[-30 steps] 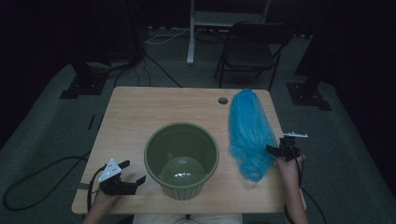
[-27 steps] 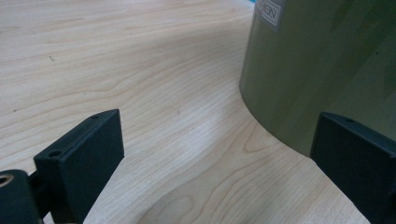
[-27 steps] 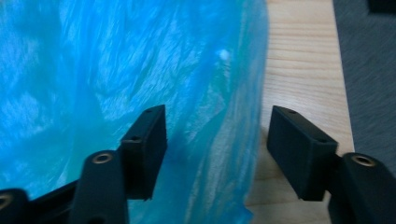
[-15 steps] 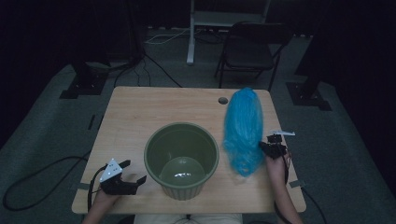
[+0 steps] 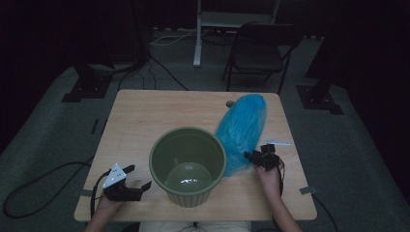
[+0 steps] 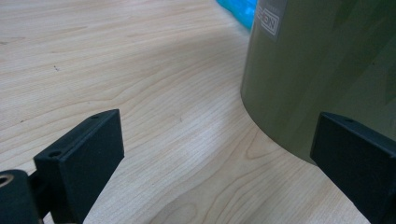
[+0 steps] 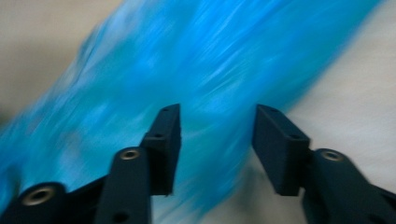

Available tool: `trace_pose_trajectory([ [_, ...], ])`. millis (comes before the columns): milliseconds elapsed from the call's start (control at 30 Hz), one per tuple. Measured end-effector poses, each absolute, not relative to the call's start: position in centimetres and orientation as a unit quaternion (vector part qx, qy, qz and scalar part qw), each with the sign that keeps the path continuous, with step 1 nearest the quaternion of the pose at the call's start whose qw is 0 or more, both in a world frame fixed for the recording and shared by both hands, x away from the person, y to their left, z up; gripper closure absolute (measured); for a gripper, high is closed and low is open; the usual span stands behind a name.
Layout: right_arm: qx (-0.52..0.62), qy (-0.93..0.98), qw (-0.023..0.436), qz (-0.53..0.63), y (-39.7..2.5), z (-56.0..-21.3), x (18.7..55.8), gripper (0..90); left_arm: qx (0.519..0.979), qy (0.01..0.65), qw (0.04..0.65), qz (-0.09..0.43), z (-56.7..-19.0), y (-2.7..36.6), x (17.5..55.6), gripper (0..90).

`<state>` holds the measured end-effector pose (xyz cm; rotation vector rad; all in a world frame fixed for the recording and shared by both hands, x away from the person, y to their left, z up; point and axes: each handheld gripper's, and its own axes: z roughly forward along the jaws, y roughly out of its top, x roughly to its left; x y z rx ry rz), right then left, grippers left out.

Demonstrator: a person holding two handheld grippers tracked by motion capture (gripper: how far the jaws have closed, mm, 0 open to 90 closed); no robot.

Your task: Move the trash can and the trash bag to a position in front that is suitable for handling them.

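Observation:
An olive green bucket (image 5: 187, 164) stands upright on the wooden table (image 5: 145, 121), near its front middle, with nothing in it. A crumpled blue plastic bag (image 5: 241, 130) lies to its right, its lower edge touching the bucket's rim. My right gripper (image 5: 261, 157) is at the bag's near right corner. In the right gripper view it (image 7: 217, 116) is open, with the blurred bag (image 7: 219, 60) spread between and beyond the jaws. My left gripper (image 5: 128, 186) rests open at the front left. Its jaws (image 6: 219, 135) stand wide apart beside the bucket's wall (image 6: 327, 60).
A small round hole (image 5: 230, 103) sits at the table's far edge near the bag's top. A thin white strip (image 5: 276, 143) lies just right of the right gripper. A folding chair (image 5: 263, 48) and floor cables (image 5: 159, 67) are behind the table.
My right gripper has moved left toward the bucket, and the blue bag has shifted left with it until it meets the bucket's rim. The left gripper has stayed still.

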<state>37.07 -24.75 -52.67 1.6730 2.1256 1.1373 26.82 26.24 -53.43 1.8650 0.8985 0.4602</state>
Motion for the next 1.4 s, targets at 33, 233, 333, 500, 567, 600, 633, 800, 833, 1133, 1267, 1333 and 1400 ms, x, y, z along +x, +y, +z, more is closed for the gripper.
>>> trace_pose_trajectory([
  [33, 0.557, 0.733, 0.101, 0.378, -24.4, -52.6, 36.6, 48.7, 0.768, 0.369, 0.487, 0.189, -53.4, 26.2, 26.8, 3.3],
  [233, 0.535, 0.754, 0.125, 0.359, -25.1, -51.7, 33.7, 41.9, 0.769, 0.369, 0.487, 0.190, -53.5, 26.3, 26.9, 3.3],
  [333, 0.539, 0.751, 0.144, 0.353, -25.8, -51.1, 33.7, 38.8, 0.768, 0.369, 0.487, 0.191, -53.5, 26.3, 26.9, 3.3],
  [500, 0.561, 0.718, 0.200, 0.362, -27.9, -48.2, 37.5, 31.7, 0.768, 0.370, 0.487, 0.190, -53.6, 26.3, 26.9, 3.3],
  [567, 0.576, 0.700, 0.203, 0.369, -28.5, -47.7, 40.0, 30.0, 0.768, 0.370, 0.487, 0.190, -53.6, 26.4, 26.9, 3.3],
  [600, 0.576, 0.700, 0.203, 0.369, -28.5, -47.7, 40.0, 30.0, 0.766, 0.372, 0.488, 0.190, -53.6, 26.4, 26.9, 3.3],
  [633, 0.582, 0.694, 0.209, 0.369, -28.7, -47.6, 41.3, 29.9, 0.766, 0.372, 0.489, 0.189, -53.6, 26.5, 26.9, 3.3],
  [800, 0.614, 0.668, 0.224, 0.356, -29.1, -48.5, 47.2, 29.2, 0.762, 0.376, 0.493, 0.186, -53.7, 26.7, 27.0, 3.3],
  [833, 0.623, 0.663, 0.222, 0.350, -29.0, -49.2, 48.9, 29.3, 0.762, 0.376, 0.494, 0.186, -53.7, 26.6, 27.0, 3.3],
  [1133, 0.645, 0.673, 0.224, 0.285, -28.6, -51.7, 52.7, 33.3, 0.765, 0.382, 0.485, 0.185, -54.0, 26.6, 27.0, 3.3],
  [1267, 0.647, 0.683, 0.220, 0.258, -28.3, -53.0, 53.6, 33.7, 0.762, 0.387, 0.487, 0.181, -54.0, 26.8, 27.1, 3.3],
  [1333, 0.644, 0.689, 0.230, 0.243, -28.0, -53.4, 53.8, 31.5, 0.762, 0.387, 0.487, 0.181, -54.0, 26.8, 27.0, 3.3],
  [1400, 0.646, 0.685, 0.231, 0.247, -27.8, -53.5, 53.7, 31.3, 0.762, 0.388, 0.486, 0.181, -54.0, 26.8, 27.0, 3.3],
])
